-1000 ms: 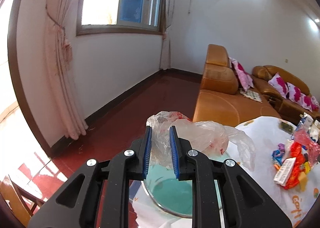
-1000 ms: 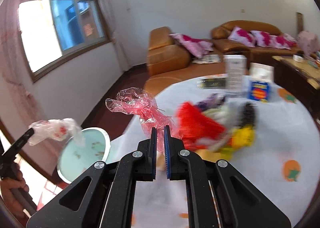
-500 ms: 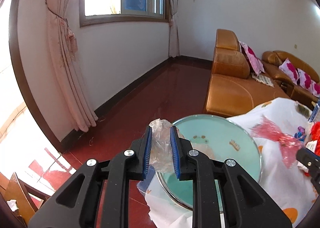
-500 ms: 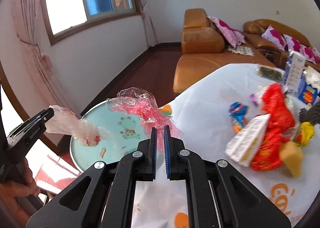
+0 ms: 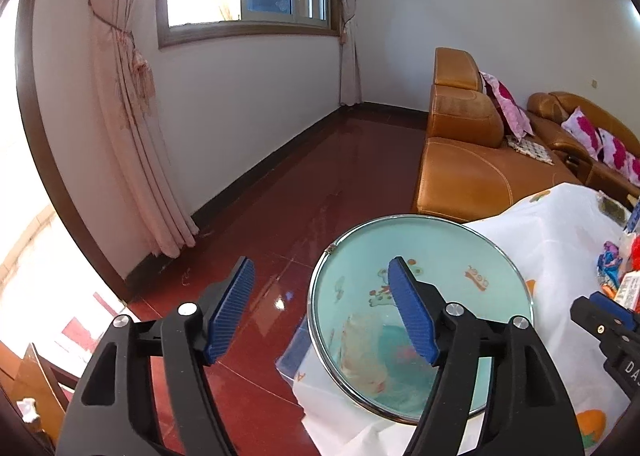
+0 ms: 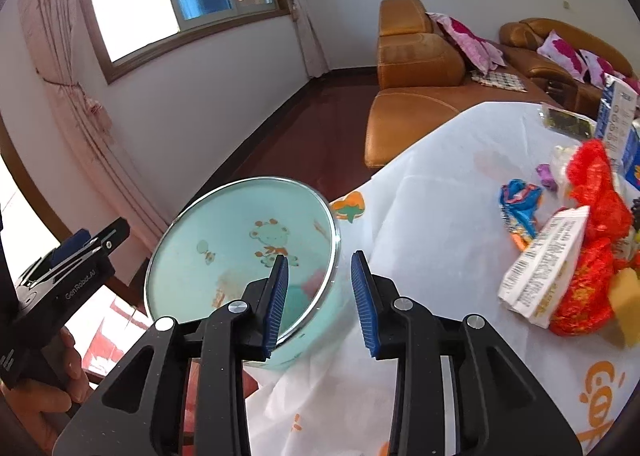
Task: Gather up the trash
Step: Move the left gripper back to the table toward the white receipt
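Trash: a clear bag (image 5: 370, 352) crumpled at the bottom of the bin (image 5: 516, 268), pale with red flecks, no clear long axis; pink wrap (image 6: 314, 282) beside it in the bin, partly hidden behind a finger. Bin round, teal, cartoon print inside, chrome rim, mouth tilted toward both cameras, pressed against the edge of the table (image 6: 432, 215) and its white cloth. More trash piled on the table, well apart from the bin: red wrapper (image 6: 596, 223), white carton (image 6: 544, 268) lying with its long axis slanting up to the right, blue wrapper (image 6: 520, 203), yellow piece (image 6: 626, 296).

Left gripper (image 5: 324, 312) spread wide and empty, hanging above the bin's near rim, right pad over the bin, left pad over red floor (image 5: 304, 191). Right gripper (image 6: 320, 296) parted and empty, poised over the rim where bin meets cloth. Orange sofa (image 5: 472, 171) beyond the table.
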Available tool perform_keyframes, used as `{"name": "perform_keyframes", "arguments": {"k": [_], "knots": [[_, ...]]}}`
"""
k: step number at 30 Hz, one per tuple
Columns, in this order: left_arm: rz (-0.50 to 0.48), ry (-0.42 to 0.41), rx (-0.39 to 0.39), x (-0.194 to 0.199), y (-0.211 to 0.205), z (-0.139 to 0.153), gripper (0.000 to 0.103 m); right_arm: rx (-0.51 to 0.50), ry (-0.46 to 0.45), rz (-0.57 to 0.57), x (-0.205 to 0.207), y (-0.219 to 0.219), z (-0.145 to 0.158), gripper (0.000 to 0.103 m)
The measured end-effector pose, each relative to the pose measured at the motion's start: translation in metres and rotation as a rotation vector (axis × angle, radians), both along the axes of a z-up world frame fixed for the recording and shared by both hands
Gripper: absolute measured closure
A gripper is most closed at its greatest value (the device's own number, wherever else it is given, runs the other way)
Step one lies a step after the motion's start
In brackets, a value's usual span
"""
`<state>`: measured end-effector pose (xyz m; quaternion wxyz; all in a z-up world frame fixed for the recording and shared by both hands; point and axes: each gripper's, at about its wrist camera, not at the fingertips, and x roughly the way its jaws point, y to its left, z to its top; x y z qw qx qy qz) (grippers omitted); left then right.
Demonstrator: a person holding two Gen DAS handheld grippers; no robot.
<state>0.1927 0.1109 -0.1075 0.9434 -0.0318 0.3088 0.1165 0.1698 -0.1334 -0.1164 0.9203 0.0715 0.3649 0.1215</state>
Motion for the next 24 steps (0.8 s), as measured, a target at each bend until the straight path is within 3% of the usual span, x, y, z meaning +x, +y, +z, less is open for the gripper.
{"name": "perform_keyframes", "arguments": {"k": [9, 24], "knots": [[-0.040, -0.012, -0.003, -0.010, -0.020, 0.008, 0.024, 0.010, -0.029, -0.115, -0.022, -0.043, 0.012, 0.065], [-0.266, -0.011, -0.047, -0.021, -0.103, 0.013, 0.024, -0.001, -0.073, -0.387, -0.081, -0.157, 0.021, 0.063]]}}
